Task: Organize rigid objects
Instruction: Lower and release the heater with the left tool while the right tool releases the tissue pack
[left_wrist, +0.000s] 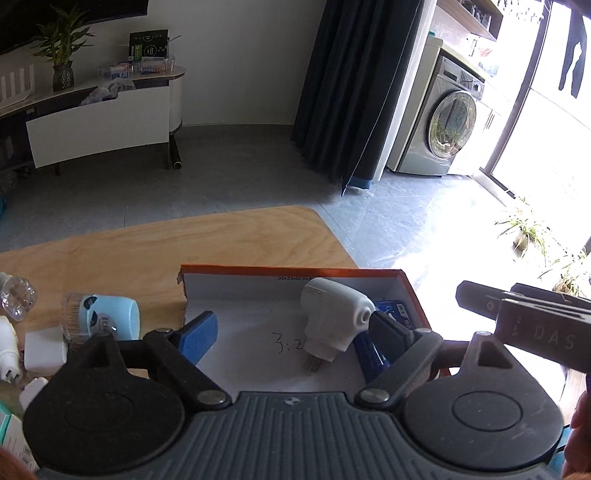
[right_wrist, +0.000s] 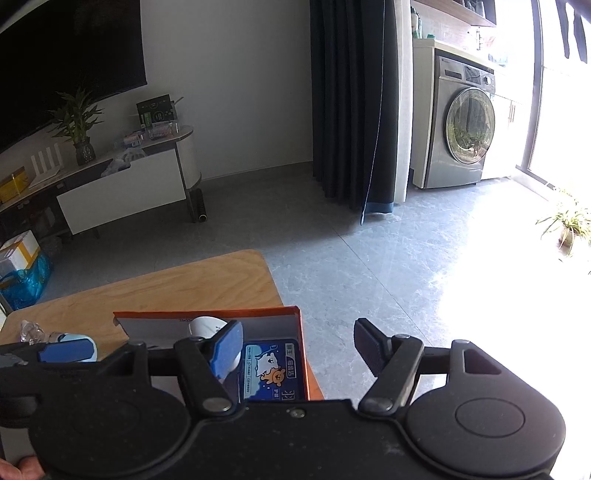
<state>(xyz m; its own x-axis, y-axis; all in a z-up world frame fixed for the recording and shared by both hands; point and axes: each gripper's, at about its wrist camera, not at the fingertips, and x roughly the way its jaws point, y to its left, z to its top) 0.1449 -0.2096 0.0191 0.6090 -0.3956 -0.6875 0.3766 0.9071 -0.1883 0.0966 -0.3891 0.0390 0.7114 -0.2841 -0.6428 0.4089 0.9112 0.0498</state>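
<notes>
An orange cardboard box with a white inside stands on the wooden table. In it lies a white plug-in device beside a blue packet. My left gripper hangs over the box with its jaws wide apart. The device lies between them, close to the right finger, and the pads do not press on it. My right gripper is open at the box's right wall with nothing between its fingers. Its dark body shows at the right of the left wrist view.
Left of the box sit a blue-capped clear container, a clear bottle and white adapters. The table's right edge drops to grey floor tiles. A washing machine, dark curtain and TV stand are far back.
</notes>
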